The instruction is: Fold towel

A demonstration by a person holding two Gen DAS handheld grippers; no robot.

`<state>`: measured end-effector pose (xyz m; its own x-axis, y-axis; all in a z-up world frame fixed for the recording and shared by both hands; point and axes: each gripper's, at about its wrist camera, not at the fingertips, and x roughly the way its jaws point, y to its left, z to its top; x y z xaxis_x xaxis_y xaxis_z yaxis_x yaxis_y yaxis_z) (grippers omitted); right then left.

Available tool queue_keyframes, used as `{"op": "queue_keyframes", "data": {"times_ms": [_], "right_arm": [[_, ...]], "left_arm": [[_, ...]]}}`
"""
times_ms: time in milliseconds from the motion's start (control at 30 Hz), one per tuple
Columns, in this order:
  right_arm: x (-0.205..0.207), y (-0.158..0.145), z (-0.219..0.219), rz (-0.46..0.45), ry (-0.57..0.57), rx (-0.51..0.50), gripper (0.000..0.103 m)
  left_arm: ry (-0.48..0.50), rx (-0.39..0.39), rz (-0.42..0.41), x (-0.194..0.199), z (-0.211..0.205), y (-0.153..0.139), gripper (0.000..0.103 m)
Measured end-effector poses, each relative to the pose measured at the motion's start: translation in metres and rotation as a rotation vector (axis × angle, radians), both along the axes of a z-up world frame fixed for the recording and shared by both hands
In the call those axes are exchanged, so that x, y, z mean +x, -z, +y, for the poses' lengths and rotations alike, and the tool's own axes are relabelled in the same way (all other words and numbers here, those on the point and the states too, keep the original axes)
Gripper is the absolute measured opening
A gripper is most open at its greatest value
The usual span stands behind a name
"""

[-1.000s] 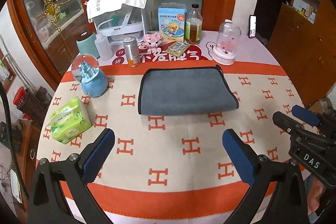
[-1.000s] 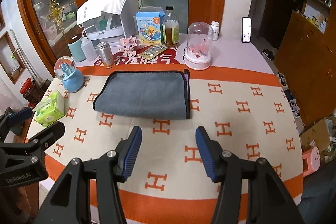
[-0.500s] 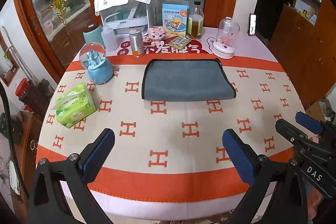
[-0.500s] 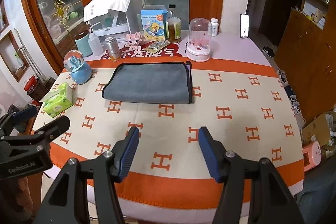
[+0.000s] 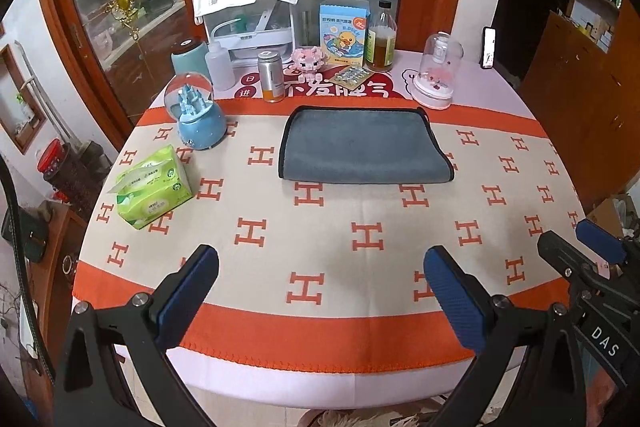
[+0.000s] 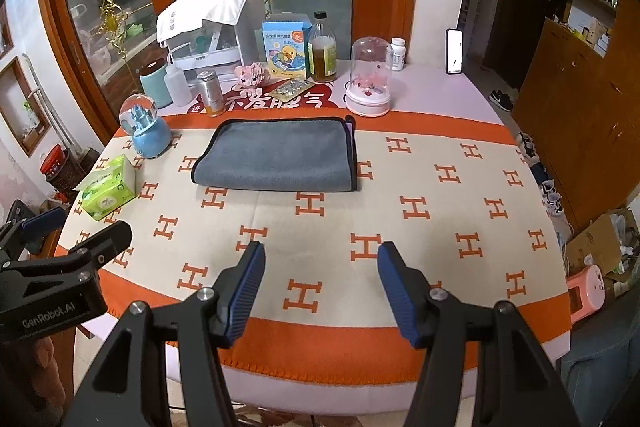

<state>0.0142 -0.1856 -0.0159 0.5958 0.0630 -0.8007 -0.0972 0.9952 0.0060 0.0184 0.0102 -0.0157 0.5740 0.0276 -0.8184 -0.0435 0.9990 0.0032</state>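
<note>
- Towel [image 5: 365, 151] lies flat on the table [image 5: 320, 259], folded to a grey rectangle with black piping; it sits at 12 o'clock in the left wrist view, and at 11 o'clock in the right wrist view [image 6: 276, 157]; fold edge faces the cameras, open edges face the far clutter.
- Change over the last second: both views have drawn back from the towel; the near orange border and the table's rim now show, where a second ago only the patterned cloth filled the lower frame; the towel itself keeps the same outline and place.
- Left claw [image 5: 320, 301]: fingers wide apart, nothing between them, hovering over the near edge at 6 o'clock; well apart from the towel.
- Right claw [image 6: 320, 291]: fingers apart, less widely than the left, empty; also at 6 o'clock over the near border; its body shows at 4 o'clock in the left view.
- Judgement: retreat with both claws empty suggests the fold is finished, or at least that this stage is released; no corner is lifted or askew that I can see.
- Neighbours: snow globe [image 5: 196, 123] at 10 o'clock and tissue pack [image 5: 150, 189] at 9 o'clock, both apart from the towel; glass dome [image 5: 438, 71] near its far right corner, not touching.
- Risk, if a further fold is wanted: a long reach back across the table.
</note>
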Motion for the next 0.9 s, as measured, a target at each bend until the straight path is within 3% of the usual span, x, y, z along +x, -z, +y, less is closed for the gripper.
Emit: {"op": "queue_keyframes", "data": {"times_ms": [900], "right_arm": [[-0.012,0.0,0.0,0.006,0.007,-0.007,0.059]], "left_arm": [[0.037,0.009,-0.014,-0.01,-0.009,-0.003,0.102]]}}
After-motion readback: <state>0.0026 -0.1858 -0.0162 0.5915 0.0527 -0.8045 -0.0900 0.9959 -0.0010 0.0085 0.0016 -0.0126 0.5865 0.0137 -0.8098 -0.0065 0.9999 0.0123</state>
